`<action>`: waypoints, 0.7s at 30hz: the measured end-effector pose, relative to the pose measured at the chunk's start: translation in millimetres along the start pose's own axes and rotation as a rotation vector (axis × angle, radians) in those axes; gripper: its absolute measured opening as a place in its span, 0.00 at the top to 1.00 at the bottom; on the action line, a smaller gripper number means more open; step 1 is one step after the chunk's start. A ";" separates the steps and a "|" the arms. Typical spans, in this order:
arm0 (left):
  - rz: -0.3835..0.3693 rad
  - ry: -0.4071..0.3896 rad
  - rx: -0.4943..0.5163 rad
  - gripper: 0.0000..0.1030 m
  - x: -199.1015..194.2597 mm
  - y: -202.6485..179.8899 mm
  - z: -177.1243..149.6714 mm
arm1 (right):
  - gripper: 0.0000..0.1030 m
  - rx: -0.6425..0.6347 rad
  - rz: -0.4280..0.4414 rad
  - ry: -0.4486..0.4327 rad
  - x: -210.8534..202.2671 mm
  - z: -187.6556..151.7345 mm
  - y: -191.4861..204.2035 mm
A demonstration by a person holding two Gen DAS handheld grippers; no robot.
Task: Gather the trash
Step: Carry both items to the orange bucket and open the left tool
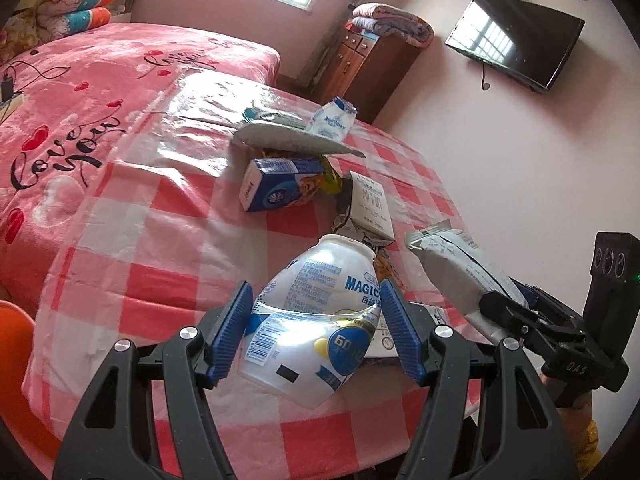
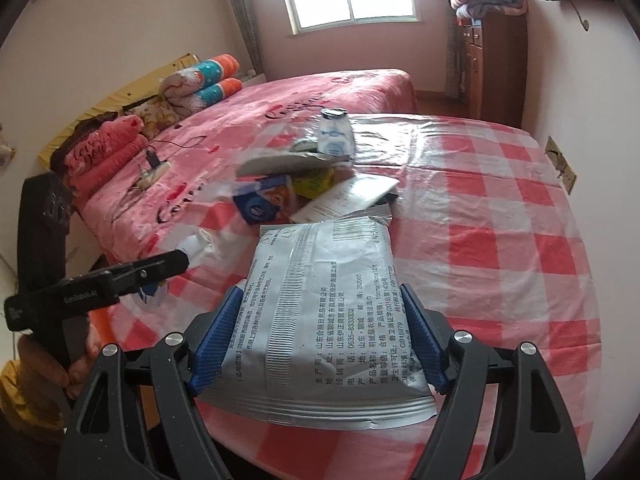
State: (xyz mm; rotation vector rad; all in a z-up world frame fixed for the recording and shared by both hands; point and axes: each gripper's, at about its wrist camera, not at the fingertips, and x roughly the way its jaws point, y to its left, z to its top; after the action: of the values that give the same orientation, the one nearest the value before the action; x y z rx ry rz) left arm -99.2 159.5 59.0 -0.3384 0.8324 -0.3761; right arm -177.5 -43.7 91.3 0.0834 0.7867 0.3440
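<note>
With the left gripper point(image 1: 316, 332) clamped on the bottle point(image 1: 320, 316) and the right gripper point(image 2: 316, 336) on the packet point(image 2: 320, 320), both grips needed holding firm during carrying.

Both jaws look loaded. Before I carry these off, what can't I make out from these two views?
- Bin or bag for the trash: in neither view.
- Yellow wrapper: mostly hidden by the blue-and-white carton and the grey flat packet lying across the pile, both views.
- Crushed clear plastic bottle: in the right wrist view, mostly hidden behind the left gripper.
- Grey foil pouch: its near end is hidden between the jaws of the right gripper.
</note>
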 end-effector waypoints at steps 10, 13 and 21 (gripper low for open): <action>0.127 -0.093 -0.039 0.35 -61.2 44.7 -15.4 | 0.25 -0.085 0.173 0.018 12.5 15.2 67.8; 0.191 -0.115 -0.062 0.35 -80.8 66.9 -21.7 | 0.25 -0.135 0.245 0.043 24.9 18.0 101.1; 0.383 -0.136 -0.222 0.35 -126.2 152.5 -52.5 | 0.25 -0.303 0.413 0.139 64.9 12.6 197.6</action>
State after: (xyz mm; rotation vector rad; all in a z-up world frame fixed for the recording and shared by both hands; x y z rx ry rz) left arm -188.1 343.2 42.0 -0.3965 0.7862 0.0969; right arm -180.0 164.7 95.7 -0.0655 0.8449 0.8640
